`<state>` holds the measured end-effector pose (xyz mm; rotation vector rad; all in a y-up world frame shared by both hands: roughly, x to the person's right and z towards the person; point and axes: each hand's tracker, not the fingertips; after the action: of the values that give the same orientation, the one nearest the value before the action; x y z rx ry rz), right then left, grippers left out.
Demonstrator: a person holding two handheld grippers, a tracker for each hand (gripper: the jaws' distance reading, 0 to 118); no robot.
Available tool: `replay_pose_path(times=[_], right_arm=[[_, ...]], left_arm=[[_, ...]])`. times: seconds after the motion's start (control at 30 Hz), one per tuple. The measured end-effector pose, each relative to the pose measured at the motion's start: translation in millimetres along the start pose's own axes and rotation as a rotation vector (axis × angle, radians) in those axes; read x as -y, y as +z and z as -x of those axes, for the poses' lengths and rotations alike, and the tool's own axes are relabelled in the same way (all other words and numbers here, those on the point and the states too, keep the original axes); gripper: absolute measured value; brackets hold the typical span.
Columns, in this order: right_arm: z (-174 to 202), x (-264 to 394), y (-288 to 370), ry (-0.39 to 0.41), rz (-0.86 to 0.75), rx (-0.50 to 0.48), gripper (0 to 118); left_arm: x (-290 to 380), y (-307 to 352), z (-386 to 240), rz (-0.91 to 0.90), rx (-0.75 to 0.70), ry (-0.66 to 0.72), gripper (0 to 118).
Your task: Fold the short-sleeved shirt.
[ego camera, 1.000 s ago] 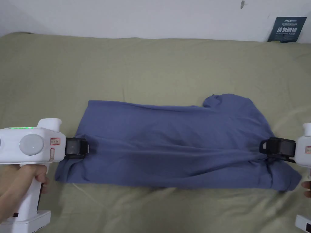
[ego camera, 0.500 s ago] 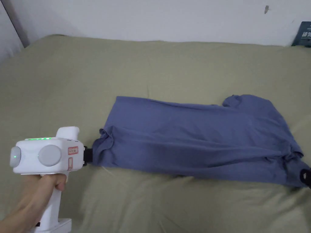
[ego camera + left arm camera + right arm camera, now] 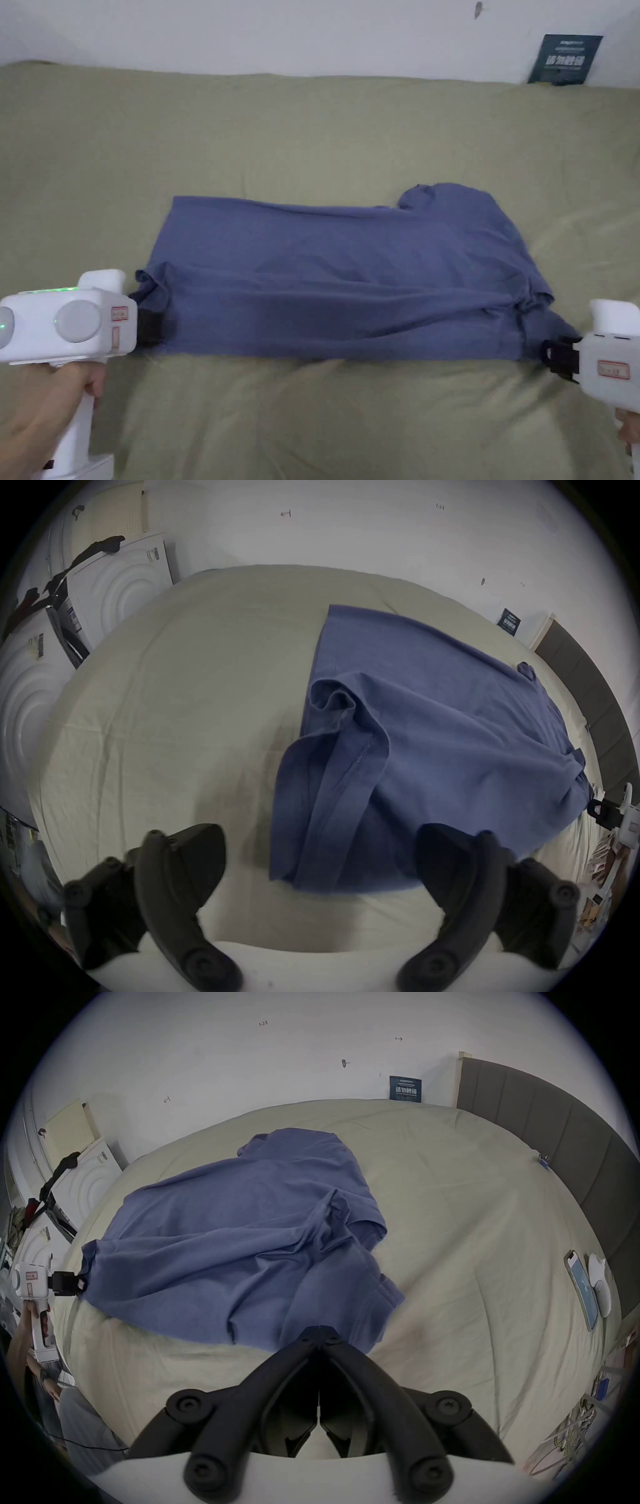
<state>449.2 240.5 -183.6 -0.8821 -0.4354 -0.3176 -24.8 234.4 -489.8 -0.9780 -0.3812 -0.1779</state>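
- Both grippers are now sitting just off the ends of the shirt [image 3: 350, 281] instead of reaching in over it, and the near long flap is lying folded onto the body, so a lengthwise fold looks laid down.
- Shirt is lying stretched across the middle of the bed [image 3: 312, 125], hem toward the bed's left edge and collar toward the right, well short of the far edge by the wall.
- Left gripper [image 3: 318, 871] is holding its jaws wide apart with the bunched hem in front of them, seemingly let go.
- Right gripper [image 3: 320, 1329] is keeping its jaws together at the sleeve edge; whether cloth is pinched between them I cannot tell.
- Head view is hiding both sets of jaws behind cloth and the white housings; the gripper views are revealing them, plus a phone [image 3: 581, 1290] by the bed's right edge.
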Motion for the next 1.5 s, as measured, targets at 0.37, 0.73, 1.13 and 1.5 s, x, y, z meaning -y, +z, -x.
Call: replay_pose_path(times=[0.37,0.73,1.13,1.5], right_arm=[[-4.5,-18.0,-30.4,-0.039,0.033,-0.040,118],[5.4,-19.0,-23.5,0.015,0.050,-0.059,18],[-5.0,29.2,45.1,-0.029,0.044,-0.120,18],[-12.2,115.9,87.4,-0.062,0.081,-0.148,18]], left_arm=[[-13.0,-13.3,10.5,0.045,0.069,-0.036,3],[-9.2,-4.4,8.9,0.046,0.042,-0.044,3],[39.5,52.7,21.9,0.056,0.061,-0.019,3],[120.2,108.4,38.1,0.050,0.092,-0.004,3]])
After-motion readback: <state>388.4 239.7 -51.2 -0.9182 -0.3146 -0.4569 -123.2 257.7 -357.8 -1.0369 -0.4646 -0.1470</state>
